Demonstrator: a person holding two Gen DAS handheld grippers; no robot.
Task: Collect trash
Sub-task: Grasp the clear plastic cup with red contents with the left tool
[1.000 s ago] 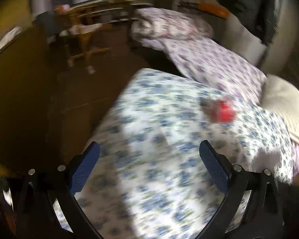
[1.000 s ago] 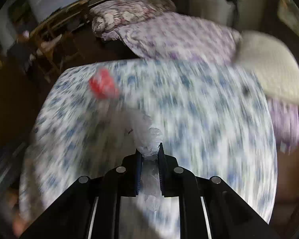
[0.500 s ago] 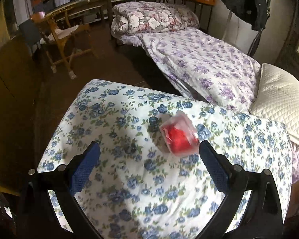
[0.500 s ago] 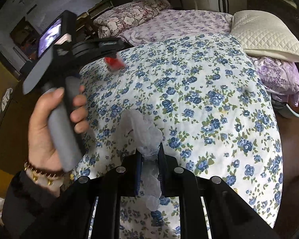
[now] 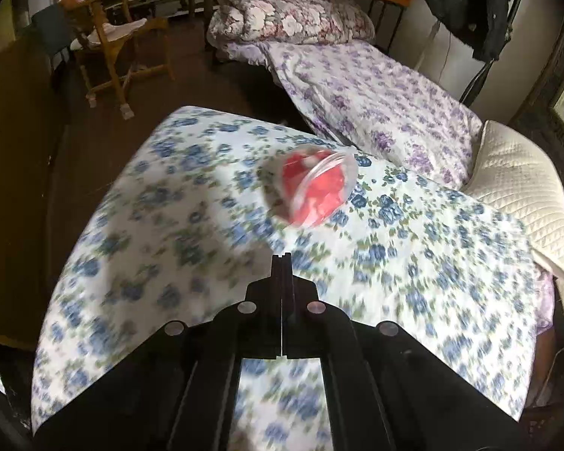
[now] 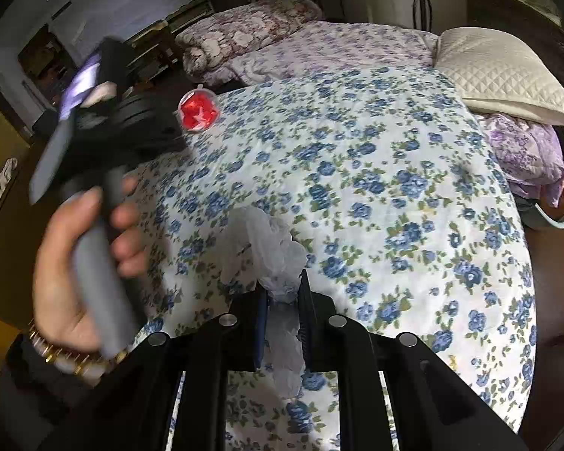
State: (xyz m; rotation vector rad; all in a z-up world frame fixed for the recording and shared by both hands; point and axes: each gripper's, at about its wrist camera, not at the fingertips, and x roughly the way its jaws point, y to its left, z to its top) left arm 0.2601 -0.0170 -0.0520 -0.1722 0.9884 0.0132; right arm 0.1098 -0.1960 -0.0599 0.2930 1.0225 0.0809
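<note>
A clear plastic cup (image 5: 312, 191) with red contents lies on its side on the blue-flowered bedspread (image 5: 161, 233). It rests a short way beyond my left gripper (image 5: 282, 257), whose jaws are closing to a thin seam with nothing between them. In the right wrist view the same cup (image 6: 198, 111) lies at the far left of the bed, just past the tip of the left gripper (image 6: 175, 131), which a hand (image 6: 75, 263) holds. My right gripper (image 6: 284, 289) is shut on a crumpled clear plastic bag (image 6: 267, 248) that sticks out ahead of the pads.
A cream quilted pillow (image 5: 519, 195) lies at the bed's right end. Beyond it is a second bed with a purple-flowered sheet (image 5: 376, 94) and a folded quilt (image 5: 289, 18). A wooden chair (image 5: 120, 56) stands on the dark floor at the far left.
My left gripper went from wide open to shut while moving in towards the cup, which now looks larger. The right gripper holds still with the bag.
</note>
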